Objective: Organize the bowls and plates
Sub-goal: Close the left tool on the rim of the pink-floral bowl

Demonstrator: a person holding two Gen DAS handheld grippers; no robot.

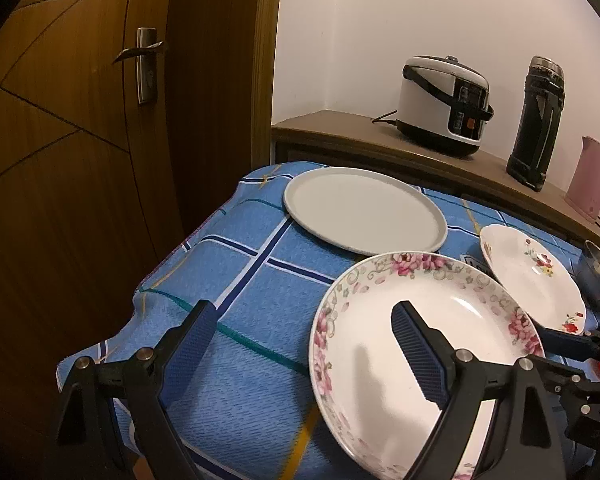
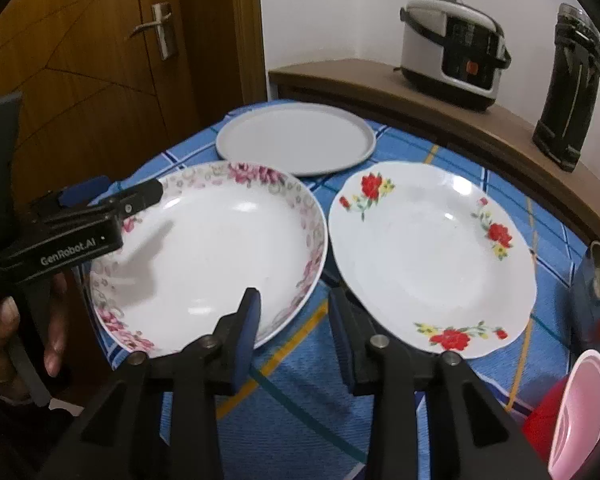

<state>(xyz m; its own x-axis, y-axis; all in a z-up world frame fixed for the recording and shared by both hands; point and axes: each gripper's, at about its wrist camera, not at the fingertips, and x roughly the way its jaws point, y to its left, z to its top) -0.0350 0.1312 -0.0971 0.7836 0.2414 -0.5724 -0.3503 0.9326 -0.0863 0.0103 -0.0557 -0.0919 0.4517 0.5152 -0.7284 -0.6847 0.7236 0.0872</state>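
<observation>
Behind the blue checked bench (image 2: 300, 420), a wooden door and a sideboard carrying a rice cooker (image 2: 454, 52) closed off the room, and on the cloth lay a grey plate (image 2: 296, 140), a pink-flowered plate (image 2: 208, 252) and a red-flowered plate (image 2: 432, 256). The left gripper (image 1: 304, 354) stood wide apart astride the pink-flowered plate's left rim and the right gripper (image 2: 294, 336) hung parted, holding nothing, between the flowered plates; a shallow pinch on glazed rim would probably slip, or knock the neighbouring plate. Only the right view showed the pink bowl (image 2: 580, 408) and the person's hand (image 2: 24, 332), while a pink kettle (image 1: 592, 178) appeared solely in the left.

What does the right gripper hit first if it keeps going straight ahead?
Probably nothing at first: the right gripper points into the gap between the pink-flowered plate and the red-flowered plate. Beyond lies the grey plate; depth unclear.
</observation>
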